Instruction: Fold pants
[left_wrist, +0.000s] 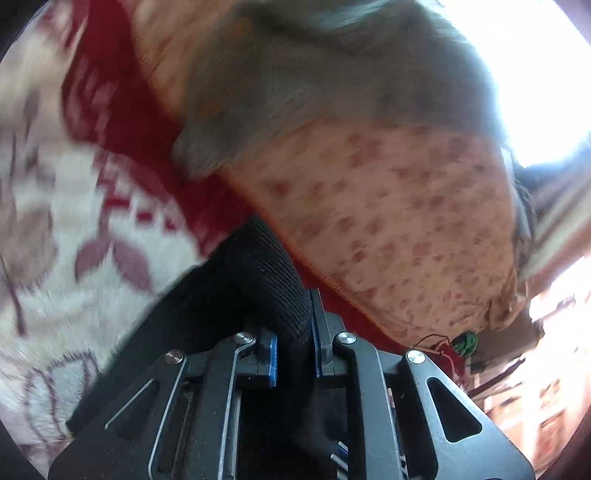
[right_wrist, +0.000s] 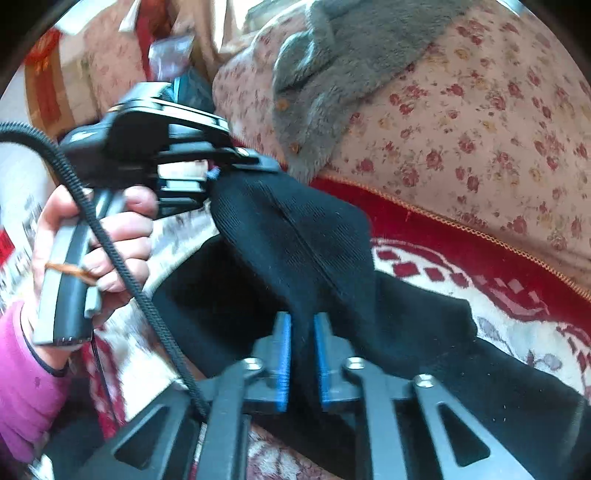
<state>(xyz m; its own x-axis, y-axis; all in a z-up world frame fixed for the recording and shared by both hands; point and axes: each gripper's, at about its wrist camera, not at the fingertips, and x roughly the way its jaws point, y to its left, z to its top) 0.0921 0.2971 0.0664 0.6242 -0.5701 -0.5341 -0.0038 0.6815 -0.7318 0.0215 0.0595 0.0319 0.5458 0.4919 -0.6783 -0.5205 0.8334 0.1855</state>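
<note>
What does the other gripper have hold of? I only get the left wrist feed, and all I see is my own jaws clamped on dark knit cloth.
Observer: The right gripper is shut on the same black pants.
Operator: Is the cloth hanging free between the two?
Observer: It rises from the right gripper to the left gripper, lifted off the red and white blanket.
Operator: Anything else close by?
Observer: A grey fleece garment with buttons lies on the floral quilt behind the pants.
</note>
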